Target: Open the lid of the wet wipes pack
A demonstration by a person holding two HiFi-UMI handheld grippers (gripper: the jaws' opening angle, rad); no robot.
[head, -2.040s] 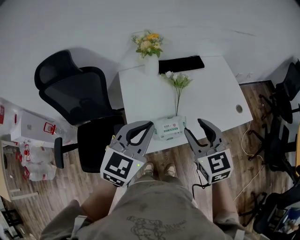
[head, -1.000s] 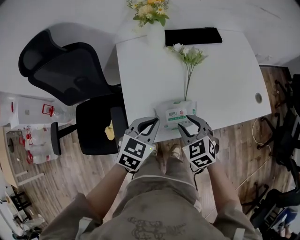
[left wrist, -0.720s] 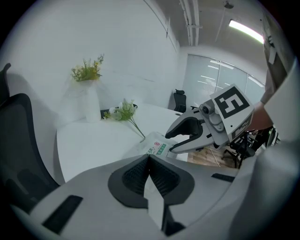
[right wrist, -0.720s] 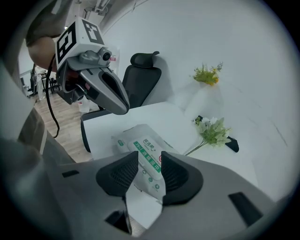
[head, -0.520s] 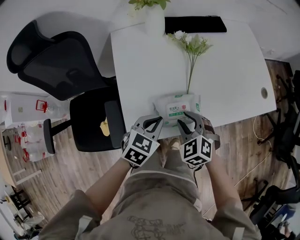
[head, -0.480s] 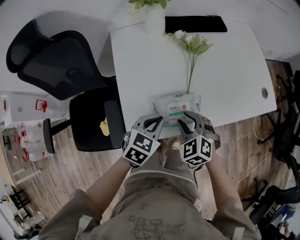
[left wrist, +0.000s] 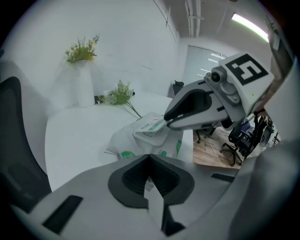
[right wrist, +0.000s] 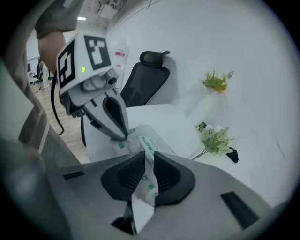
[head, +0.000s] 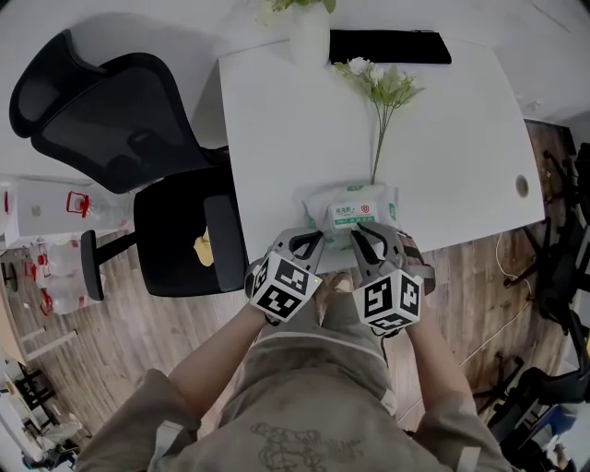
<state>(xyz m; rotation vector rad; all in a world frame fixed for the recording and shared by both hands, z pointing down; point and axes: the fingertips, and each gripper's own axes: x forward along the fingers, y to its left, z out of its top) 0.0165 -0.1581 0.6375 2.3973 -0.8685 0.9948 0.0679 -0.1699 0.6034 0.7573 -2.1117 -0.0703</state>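
Note:
The wet wipes pack (head: 352,210), white with a green label, lies at the near edge of the white table (head: 277,138). My left gripper (head: 309,241) sits at its near left corner. In the left gripper view, this gripper (left wrist: 149,157) has its jaws pinched together on a strip of the pack's (left wrist: 123,143) white film. My right gripper (head: 364,238) is at the near right corner. Its jaws are closing, and the right gripper view shows the gripper (right wrist: 146,157) pressing the pack's (right wrist: 149,140) end flap between its pads. The lid (left wrist: 151,125) lies flat.
A flower sprig (head: 383,88) lies on the table behind the pack, with a white vase (head: 309,18) and a flat black object (head: 390,46) at the far edge. A black office chair (head: 120,120) stands to the left. A cable hole (head: 523,186) sits near the table's right edge.
Both grippers have come down and forward to the pack's near edge. The right jaws, wide apart earlier, have narrowed onto the pack's flap.

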